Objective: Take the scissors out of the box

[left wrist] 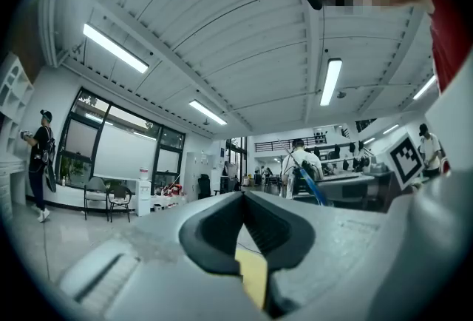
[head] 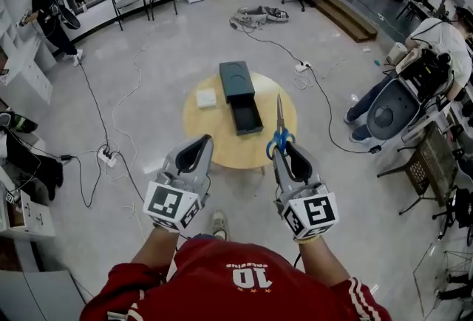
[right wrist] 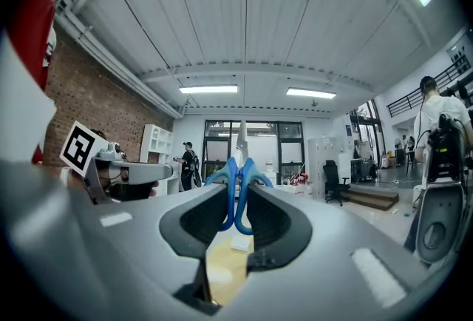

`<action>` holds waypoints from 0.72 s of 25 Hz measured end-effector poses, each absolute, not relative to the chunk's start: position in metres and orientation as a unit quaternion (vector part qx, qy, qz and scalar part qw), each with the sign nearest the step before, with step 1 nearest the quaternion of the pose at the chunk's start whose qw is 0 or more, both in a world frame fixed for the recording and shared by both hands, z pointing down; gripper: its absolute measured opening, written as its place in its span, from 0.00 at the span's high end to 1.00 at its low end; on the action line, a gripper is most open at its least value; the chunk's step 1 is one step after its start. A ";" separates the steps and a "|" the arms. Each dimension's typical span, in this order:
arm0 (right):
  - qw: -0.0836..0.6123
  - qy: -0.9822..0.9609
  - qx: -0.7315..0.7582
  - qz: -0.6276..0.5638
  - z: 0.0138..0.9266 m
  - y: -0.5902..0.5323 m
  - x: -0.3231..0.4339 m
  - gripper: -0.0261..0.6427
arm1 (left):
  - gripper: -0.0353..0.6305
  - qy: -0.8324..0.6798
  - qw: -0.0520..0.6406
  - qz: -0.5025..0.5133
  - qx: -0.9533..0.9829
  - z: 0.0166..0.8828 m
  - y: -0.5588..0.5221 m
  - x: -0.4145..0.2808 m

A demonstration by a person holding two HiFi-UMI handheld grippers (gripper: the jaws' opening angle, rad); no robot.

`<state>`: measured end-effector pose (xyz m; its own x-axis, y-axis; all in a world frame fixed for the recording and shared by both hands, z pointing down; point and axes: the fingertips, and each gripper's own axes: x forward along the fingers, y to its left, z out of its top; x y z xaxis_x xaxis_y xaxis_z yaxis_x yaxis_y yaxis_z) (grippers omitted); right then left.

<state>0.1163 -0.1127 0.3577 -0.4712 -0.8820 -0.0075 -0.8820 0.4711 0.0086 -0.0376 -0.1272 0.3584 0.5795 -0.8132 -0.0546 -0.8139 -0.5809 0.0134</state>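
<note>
The round wooden bench (head: 214, 138) stands on the grey floor (head: 148, 186). On it lie 2 things: a dark box (head: 237, 80) with its drawer (head: 246, 118) pulled open, and just beside it a small white block (head: 206, 98).

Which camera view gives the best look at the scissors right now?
The head view: the scissors show whole, blue handles in the right gripper, blades pointing away over the table. The right gripper view shows the handle loops close up, blades foreshortened. The left gripper view shows at most a thin blue streak.
</note>
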 end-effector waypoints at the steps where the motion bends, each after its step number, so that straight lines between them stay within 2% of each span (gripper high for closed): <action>1: 0.000 0.856 -0.516 0.007 0.359 -0.101 0.119 0.83 | 0.94 0.457 0.007 0.025 -0.889 0.360 -0.116 -0.036; 10: 0.003 0.851 -0.525 0.020 0.361 -0.019 0.138 0.83 | 0.94 0.465 0.013 0.026 -0.885 0.364 -0.039 -0.022; 18: 0.019 0.847 -0.530 0.029 0.345 0.010 0.140 0.83 | 0.94 0.467 0.019 0.032 -0.884 0.356 -0.008 -0.021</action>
